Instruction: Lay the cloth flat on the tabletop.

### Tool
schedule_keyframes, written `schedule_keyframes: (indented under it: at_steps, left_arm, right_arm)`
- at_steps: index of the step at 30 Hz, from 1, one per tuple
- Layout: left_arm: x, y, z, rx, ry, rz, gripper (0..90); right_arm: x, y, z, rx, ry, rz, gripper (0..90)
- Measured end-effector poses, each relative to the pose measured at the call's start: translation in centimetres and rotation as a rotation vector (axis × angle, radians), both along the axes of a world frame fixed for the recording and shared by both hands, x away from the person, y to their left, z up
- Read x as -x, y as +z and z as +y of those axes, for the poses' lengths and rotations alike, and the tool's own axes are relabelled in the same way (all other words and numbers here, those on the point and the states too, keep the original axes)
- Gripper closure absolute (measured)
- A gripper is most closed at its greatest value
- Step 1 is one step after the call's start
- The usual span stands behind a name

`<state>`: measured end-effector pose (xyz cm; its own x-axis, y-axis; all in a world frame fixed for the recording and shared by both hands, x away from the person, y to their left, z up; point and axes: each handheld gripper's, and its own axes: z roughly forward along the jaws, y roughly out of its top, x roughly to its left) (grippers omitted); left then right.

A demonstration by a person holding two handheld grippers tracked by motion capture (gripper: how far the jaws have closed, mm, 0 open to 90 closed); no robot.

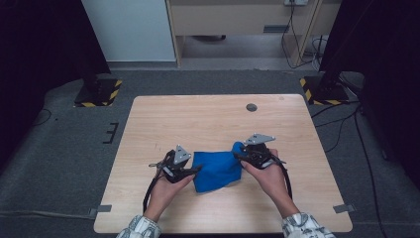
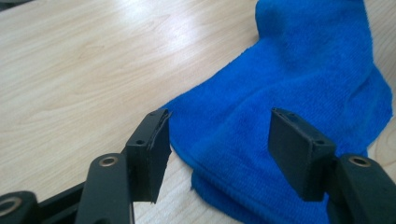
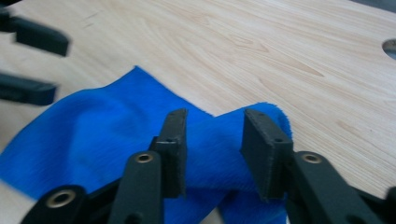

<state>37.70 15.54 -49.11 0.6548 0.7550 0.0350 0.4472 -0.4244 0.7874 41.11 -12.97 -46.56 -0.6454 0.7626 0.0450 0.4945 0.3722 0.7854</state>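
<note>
So we were only partway through folding the blue cloth (image 1: 216, 170), which lay bunched in the middle of the wooden table (image 1: 208, 119), near our side. Our left gripper (image 1: 190, 171) hung open over its left edge, gripping nothing. Our right gripper (image 1: 241, 155) had its jaws around the raised right corner, but we could not tell if they pinched it. We saw no boxes or bowls anywhere.
</note>
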Motion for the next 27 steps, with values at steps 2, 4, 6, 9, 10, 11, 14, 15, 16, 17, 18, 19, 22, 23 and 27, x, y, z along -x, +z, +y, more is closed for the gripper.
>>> schedule_keyframes:
  at_steps: [2,4,6,9,10,11,14,15,16,17,18,19,22,23,27]
  left_arm:
    - [0.0,-0.3,0.1,0.004,0.002,0.010,38.5]
    - [0.0,-0.6,0.1,-0.003,0.000,0.020,38.5]
    - [0.0,-0.9,0.1,-0.009,-0.002,0.028,38.3]
    - [-0.1,-1.1,0.1,-0.011,-0.005,0.037,37.9]
    - [-0.1,-1.2,0.0,-0.014,-0.006,0.039,37.7]
    - [0.0,-1.3,-0.1,-0.016,-0.009,0.040,37.5]
    - [0.0,-1.6,-0.4,-0.038,-0.023,0.046,36.4]
    - [0.0,-1.8,-0.5,-0.038,-0.028,0.050,36.4]
    - [0.0,-1.9,-0.6,-0.042,-0.032,0.054,36.3]
    - [0.0,-2.0,-0.7,-0.047,-0.034,0.055,36.3]
    - [0.0,-2.1,-0.8,-0.051,-0.039,0.059,36.6]
    - [0.0,-2.2,-0.8,-0.048,-0.042,0.060,37.3]
    - [0.0,-2.3,-0.9,-0.054,-0.052,0.054,46.3]
    - [0.0,-2.3,-0.9,-0.058,-0.061,0.051,46.3]
    - [-0.1,-2.5,-0.8,-0.066,-0.073,0.054,60.0]
  right_arm:
    - [-0.9,-0.9,-0.2,0.007,-0.031,0.022,53.1]
    - [-1.0,-1.2,-0.4,0.017,-0.035,0.032,53.2]
    - [-0.9,-2.0,-0.9,0.028,-0.040,0.056,53.2]
    - [-0.5,-3.0,-1.5,0.040,-0.041,0.083,52.4]
    - [-0.4,-3.3,-1.7,0.036,-0.040,0.094,50.7]
    - [-0.3,-3.8,-2.0,0.033,-0.045,0.110,47.2]
    - [0.0,-4.8,-2.5,0.031,-0.038,0.114,55.7]
    - [0.0,-4.8,-2.5,0.031,-0.038,0.114,55.7]
    - [0.1,-4.9,-2.5,0.030,-0.032,0.112,61.4]
    - [0.3,-4.9,-2.4,0.031,-0.024,0.103,69.3]
    - [0.3,-4.9,-2.4,0.031,-0.019,0.095,73.2]
    - [0.5,-4.8,-2.3,0.027,-0.012,0.095,76.8]
    - [1.2,-4.6,-2.2,0.014,0.013,0.076,85.9]
    - [1.2,-4.6,-2.2,0.014,0.013,0.076,85.9]
    - [1.8,-4.7,-2.4,-0.010,0.020,0.064,87.6]
